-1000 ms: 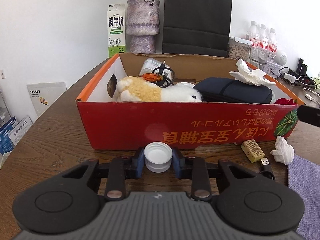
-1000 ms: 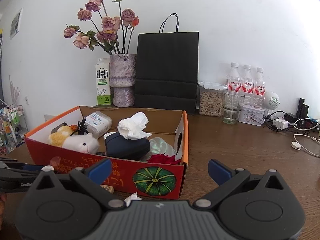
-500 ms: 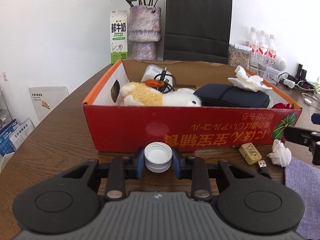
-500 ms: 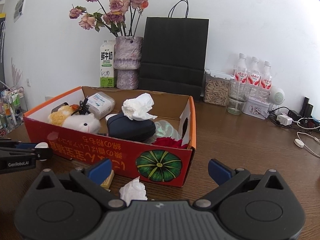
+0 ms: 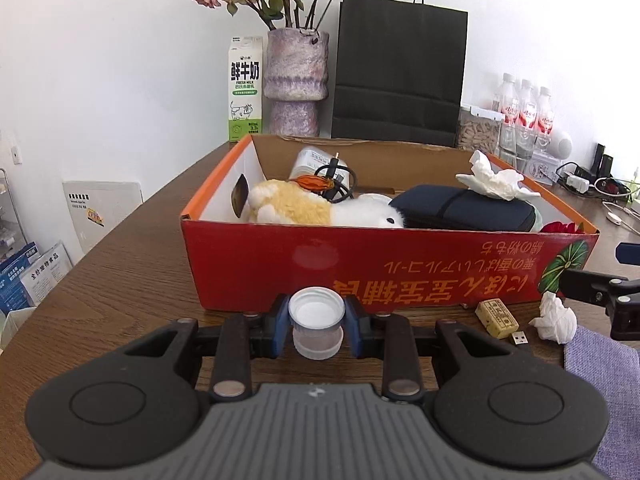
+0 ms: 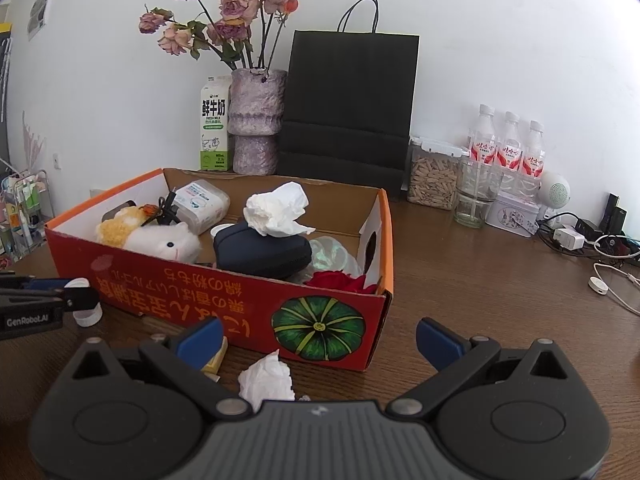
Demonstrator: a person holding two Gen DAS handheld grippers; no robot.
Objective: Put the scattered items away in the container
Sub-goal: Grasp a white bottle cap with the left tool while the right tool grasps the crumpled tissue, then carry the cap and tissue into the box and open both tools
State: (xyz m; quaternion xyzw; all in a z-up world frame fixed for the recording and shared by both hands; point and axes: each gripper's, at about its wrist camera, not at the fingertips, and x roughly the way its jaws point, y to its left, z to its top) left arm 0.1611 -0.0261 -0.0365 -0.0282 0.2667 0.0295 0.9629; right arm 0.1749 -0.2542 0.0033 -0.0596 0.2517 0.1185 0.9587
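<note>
**Cap gripped on the left, right jaws wide over the tissue**

Since a second ago both views have drawn back from the red box (image 5: 384,268): its front wall now sits farther ahead of my left gripper (image 5: 317,322), and more bare wooden table (image 5: 120,280) shows before it. On the right side, the crumpled tissue (image 6: 267,378), earlier barely peeking above the gripper body, now lies plainly in sight.

My left gripper is clamped on a small white bottle cap (image 5: 317,318), its blue pads pressing the cap's two sides, open face up. The cap is held just short of the box's front wall, outside the box.

My right gripper (image 6: 320,340) is spread wide with nothing between its blue pads. The tissue lies on the table just below and between them, toward the left finger. A small yellowish block (image 6: 216,360) sits on the table partly behind that left finger, close to the box wall. I cannot tell whether the finger touches it.

Ahead of both grippers, the box holds a plush toy (image 5: 320,210), a dark pouch (image 5: 464,210) and another tissue (image 6: 278,210) resting on top of the pouch.
</note>
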